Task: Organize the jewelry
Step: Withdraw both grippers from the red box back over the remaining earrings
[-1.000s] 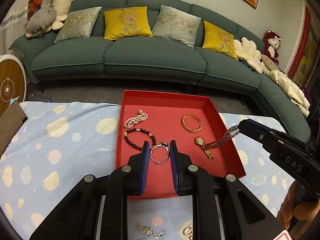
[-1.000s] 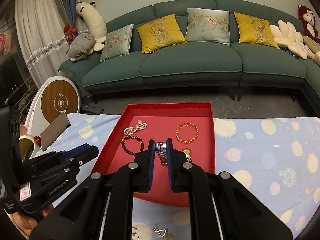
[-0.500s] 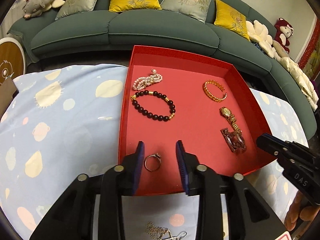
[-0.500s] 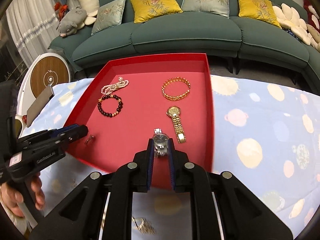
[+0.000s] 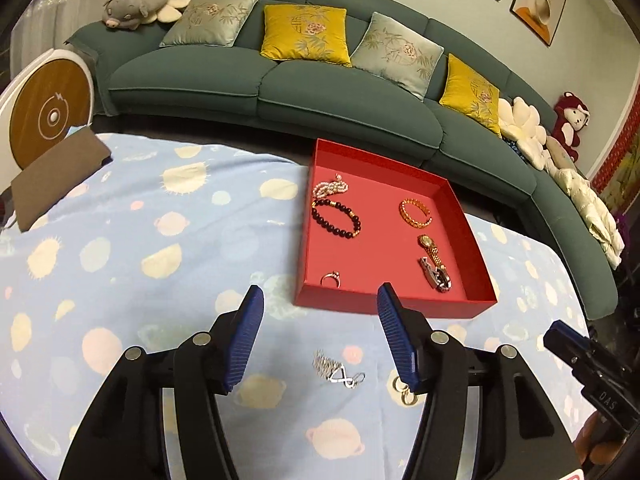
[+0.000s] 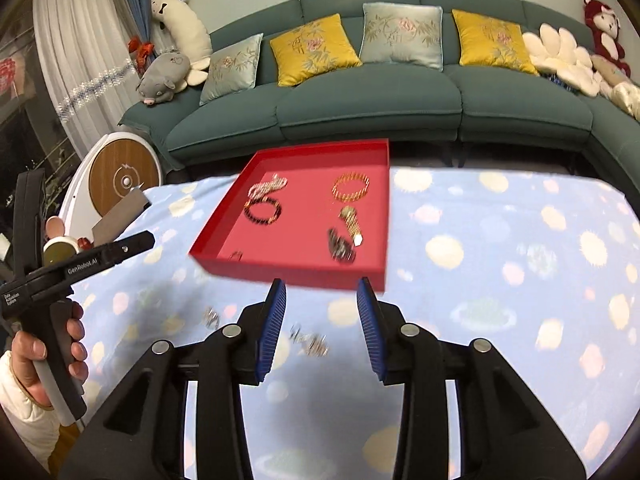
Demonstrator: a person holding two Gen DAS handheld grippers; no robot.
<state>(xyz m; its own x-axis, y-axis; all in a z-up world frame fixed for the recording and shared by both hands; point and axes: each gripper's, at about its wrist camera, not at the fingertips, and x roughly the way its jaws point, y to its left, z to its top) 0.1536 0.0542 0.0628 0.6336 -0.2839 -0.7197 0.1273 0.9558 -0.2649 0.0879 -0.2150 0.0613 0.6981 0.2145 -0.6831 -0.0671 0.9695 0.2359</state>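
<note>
Below the red tray [image 5: 384, 308] at frame centre, I hold my left gripper [image 5: 320, 332] and right gripper [image 6: 322, 320] spread wide, both empty, over the silver necklace [image 5: 338, 372]

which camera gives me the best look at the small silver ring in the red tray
The left wrist view. There the silver ring lies sharp and unobstructed near the red tray's front wall. In the right wrist view motion blur reduces it to a faint smudge by the tray's front left corner.

Red tray [image 5: 476, 307], pale-blue cloth [image 5: 160, 264] (cream and pink planet spots), teal sofa [image 5: 320, 92], yellow cushions [image 5: 304, 34]
</note>
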